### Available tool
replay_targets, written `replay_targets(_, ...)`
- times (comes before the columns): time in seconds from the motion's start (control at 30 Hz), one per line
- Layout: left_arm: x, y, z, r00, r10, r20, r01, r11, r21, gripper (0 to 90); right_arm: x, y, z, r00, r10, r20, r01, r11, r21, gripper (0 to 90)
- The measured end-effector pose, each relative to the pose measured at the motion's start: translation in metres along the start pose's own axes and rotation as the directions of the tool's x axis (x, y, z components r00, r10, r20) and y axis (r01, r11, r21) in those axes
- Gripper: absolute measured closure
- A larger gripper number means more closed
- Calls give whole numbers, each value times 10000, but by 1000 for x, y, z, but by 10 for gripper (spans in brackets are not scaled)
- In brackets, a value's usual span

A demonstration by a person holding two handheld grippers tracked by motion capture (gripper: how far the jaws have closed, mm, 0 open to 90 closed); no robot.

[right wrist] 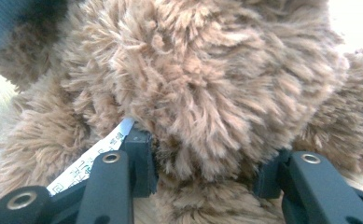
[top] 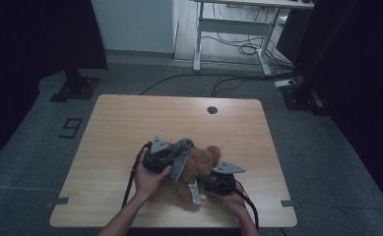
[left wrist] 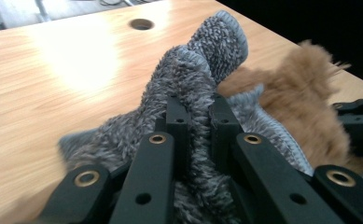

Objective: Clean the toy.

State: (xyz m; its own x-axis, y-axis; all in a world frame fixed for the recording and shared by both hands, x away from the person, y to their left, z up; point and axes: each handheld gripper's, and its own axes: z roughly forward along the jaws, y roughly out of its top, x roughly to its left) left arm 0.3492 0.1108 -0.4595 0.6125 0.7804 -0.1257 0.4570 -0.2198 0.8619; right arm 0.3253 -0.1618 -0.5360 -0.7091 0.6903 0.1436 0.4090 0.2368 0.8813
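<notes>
While the brown teddy bear (top: 199,169) lies near the front middle of the surface (top: 130,123), I keep it pinned so its grey knitted garment (left wrist: 188,88) can be worked loose. My right hand-held gripper (right wrist: 202,168) is clamped around a plush part of the bear, beside its white label (right wrist: 93,161), anchoring it. My left hand-held gripper (left wrist: 198,122) has pinched a fold of the garment tightly between its jaws, lifting it away from the fur. I judge a steady pull comes next.
</notes>
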Motion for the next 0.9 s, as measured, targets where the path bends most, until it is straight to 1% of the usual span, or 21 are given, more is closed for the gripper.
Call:
replay_targets(0.1,13,-4,-17,9993,-373,-28,371,9987,-347,817,-1,-1,0,10000,55,-18,-55,10000,-82,517)
replay_targets(0.17,20,-7,-27,9989,-456,-128,449,9976,-521,818,-1,-1,0,10000,89,-32,-89,9999,-82,517)
replay_targets(0.27,30,-16,-39,9980,-533,-342,511,9968,-620,818,-1,-1,0,9999,116,-30,-116,9999,-95,516)
replay_targets(0.37,39,-28,-49,9959,-833,-355,807,9942,-705,819,-2,-2,0,9999,98,-90,-99,9999,-132,514)
replay_targets(0.47,47,-38,-58,9937,-972,-561,926,9926,-780,820,-2,-2,0,9999,117,-80,-118,9998,-148,514)
replay_targets(0.53,53,-45,-61,9917,-1074,-704,1024,9922,-712,821,-2,-2,0,9999,131,-83,-133,9998,-156,514)
replay_targets(0.63,60,-56,-63,9890,-1087,-1005,1042,9934,-486,825,-3,-2,0,9998,172,-85,-174,9997,-165,514)
replay_targets(0.73,68,-67,-62,9848,-1211,-1242,1210,9926,-82,826,-3,-3,0,9997,227,-86,-228,9996,-175,513)
replay_targets(0.83,74,-76,-59,9826,-1395,-1225,1434,9894,236,826,-4,-3,0,9996,276,-106,-278,9994,-188,512)
replay_targets(0.87,75,-77,-60,9823,-1437,-1205,1479,9886,269,825,-4,-3,0,9995,283,-112,-285,9994,-193,512)
replay_targets(0.9,75,-76,-61,9821,-1483,-1160,1512,9884,166,825,-4,-3,0,9995,298,-120,-300,9994,-189,512)
